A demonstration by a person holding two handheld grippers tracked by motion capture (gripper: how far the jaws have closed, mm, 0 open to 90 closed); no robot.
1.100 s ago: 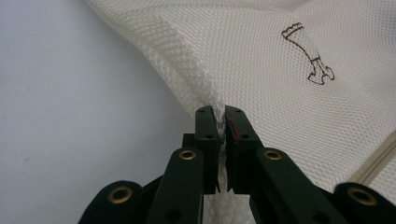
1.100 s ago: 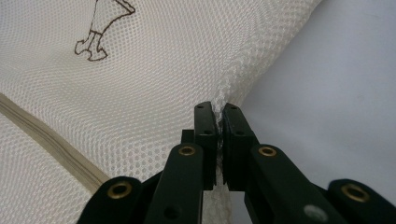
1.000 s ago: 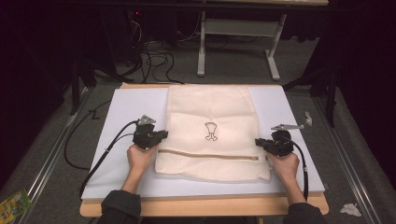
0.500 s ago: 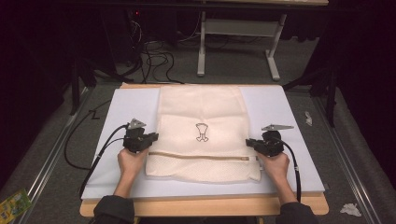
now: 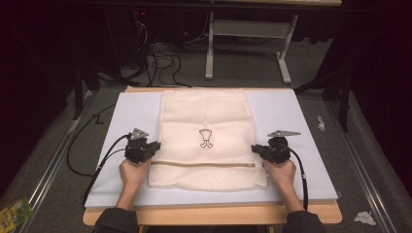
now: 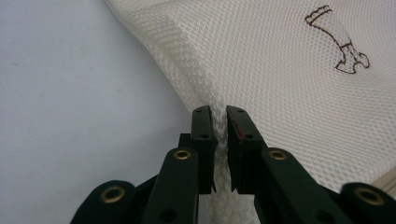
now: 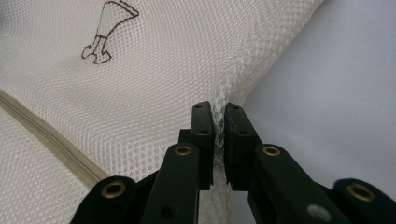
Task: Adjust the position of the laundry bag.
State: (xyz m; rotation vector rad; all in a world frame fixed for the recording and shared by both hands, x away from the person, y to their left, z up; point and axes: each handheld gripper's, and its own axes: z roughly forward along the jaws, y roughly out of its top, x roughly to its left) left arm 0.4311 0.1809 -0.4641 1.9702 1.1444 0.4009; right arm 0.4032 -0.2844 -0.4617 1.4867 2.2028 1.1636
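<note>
At the near edge, a wooden table point(image 5: 209, 215) is covered by one pale blue-grey mat point(image 5: 296, 121). One cream mesh bag point(image 5: 206, 116), marked with one small dark drawing point(image 5: 206, 138), is laid flat along the mat's middle, one tan zip band point(image 5: 204, 164) crossing its near part. Its left edge is pinched in the left gripper point(image 5: 154, 145), its right edge in the right gripper point(image 5: 254, 148); both jaw pairs, nearly closed, have just been opening slightly. Beyond, grey floor, black cables point(image 5: 160, 53) and one white table frame point(image 5: 248, 39) are seen.
</note>
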